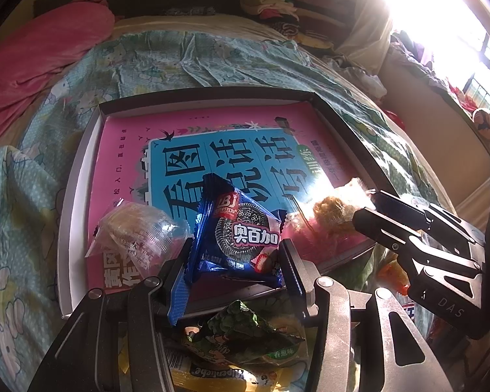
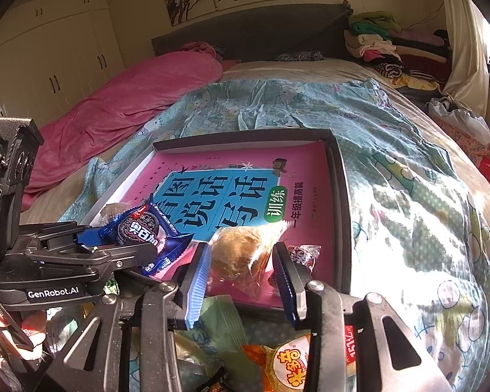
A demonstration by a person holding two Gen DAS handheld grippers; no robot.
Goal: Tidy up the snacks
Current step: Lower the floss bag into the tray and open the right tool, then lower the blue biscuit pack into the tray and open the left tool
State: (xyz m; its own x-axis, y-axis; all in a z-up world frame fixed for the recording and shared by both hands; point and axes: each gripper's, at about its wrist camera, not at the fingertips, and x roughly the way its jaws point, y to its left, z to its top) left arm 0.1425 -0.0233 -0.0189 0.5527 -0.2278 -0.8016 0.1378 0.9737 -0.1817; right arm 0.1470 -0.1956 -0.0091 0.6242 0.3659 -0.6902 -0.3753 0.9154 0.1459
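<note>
Left gripper [image 1: 235, 261] clamped on a blue foil cookie packet [image 1: 236, 235] with a chocolate sandwich-cookie print, held just above the near edge of a shallow black-rimmed cardboard tray [image 1: 209, 96]. Right gripper [image 2: 241, 271] closed on a clear-wrapped golden-brown pastry [image 2: 241, 250], also over the tray's near edge (tray floor covered by a pink-and-blue book [image 2: 232, 192]). A clear plastic wrapped snack [image 1: 137, 228] lies in the tray's near left corner. Tray rests on a teal cartoon-print quilt [image 2: 392, 176]. More loose snack packets [image 1: 245, 336] are heaped below both grippers.
</note>
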